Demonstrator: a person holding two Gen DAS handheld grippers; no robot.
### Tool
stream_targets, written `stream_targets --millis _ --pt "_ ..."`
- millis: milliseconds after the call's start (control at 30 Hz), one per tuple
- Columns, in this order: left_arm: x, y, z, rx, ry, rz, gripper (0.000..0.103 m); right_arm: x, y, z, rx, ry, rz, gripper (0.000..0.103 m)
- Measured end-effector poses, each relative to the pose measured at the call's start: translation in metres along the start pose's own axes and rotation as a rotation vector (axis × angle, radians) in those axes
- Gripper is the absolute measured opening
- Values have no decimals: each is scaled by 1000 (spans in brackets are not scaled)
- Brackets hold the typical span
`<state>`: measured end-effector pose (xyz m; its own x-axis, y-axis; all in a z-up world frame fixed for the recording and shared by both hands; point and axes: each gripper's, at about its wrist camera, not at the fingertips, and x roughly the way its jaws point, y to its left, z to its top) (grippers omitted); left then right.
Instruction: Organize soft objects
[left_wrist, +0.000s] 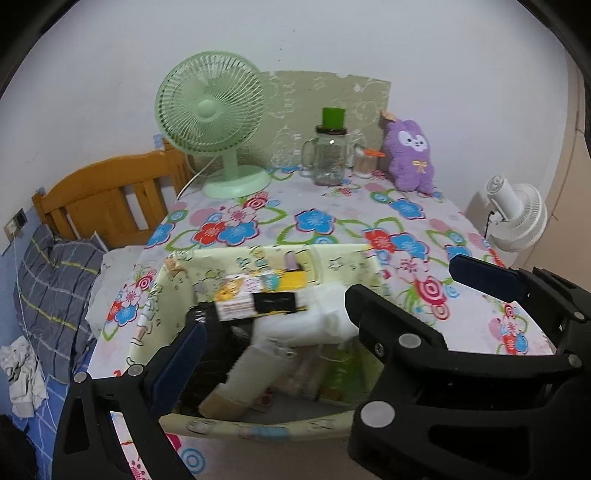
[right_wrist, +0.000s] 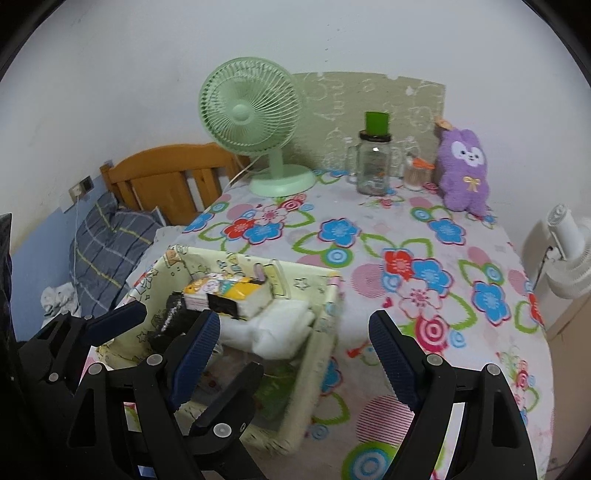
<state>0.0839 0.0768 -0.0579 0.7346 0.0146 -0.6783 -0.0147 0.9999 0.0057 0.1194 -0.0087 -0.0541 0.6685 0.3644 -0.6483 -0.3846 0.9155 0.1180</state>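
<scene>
A pale yellow printed fabric basket (left_wrist: 258, 430) (right_wrist: 314, 369) stands at the near left of the flowered table. In it lie a yellow-and-white tissue pack (left_wrist: 240, 295) (right_wrist: 221, 291), a white soft pack (left_wrist: 325, 314) (right_wrist: 280, 325), a black item and a beige tube. My left gripper (left_wrist: 275, 310) hangs open over the basket, its pads touching nothing. My right gripper (right_wrist: 293, 317) is open and holds nothing, just over the basket's right edge. A purple plush toy (left_wrist: 408, 155) (right_wrist: 465, 173) sits upright at the table's far right, well beyond both grippers.
A green desk fan (left_wrist: 210, 107) (right_wrist: 247, 107), a glass jar with a green lid (left_wrist: 330, 155) (right_wrist: 375, 166) and a small orange-lidded cup line the back wall. A white fan (left_wrist: 517, 214) (right_wrist: 569, 258) stands off the right edge. A bed with a plaid pillow (left_wrist: 55, 288) lies left.
</scene>
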Motion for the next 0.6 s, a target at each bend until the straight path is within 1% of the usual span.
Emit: stream_targets --millis 200,600 --pt "-16 -23 2 34 -35 -9 102 -23 -18 -4 34 -21 -38 85" --pt "-55 -61 5 64 -106 -26 102 -81 -53 -14 84 -108 -97 85"
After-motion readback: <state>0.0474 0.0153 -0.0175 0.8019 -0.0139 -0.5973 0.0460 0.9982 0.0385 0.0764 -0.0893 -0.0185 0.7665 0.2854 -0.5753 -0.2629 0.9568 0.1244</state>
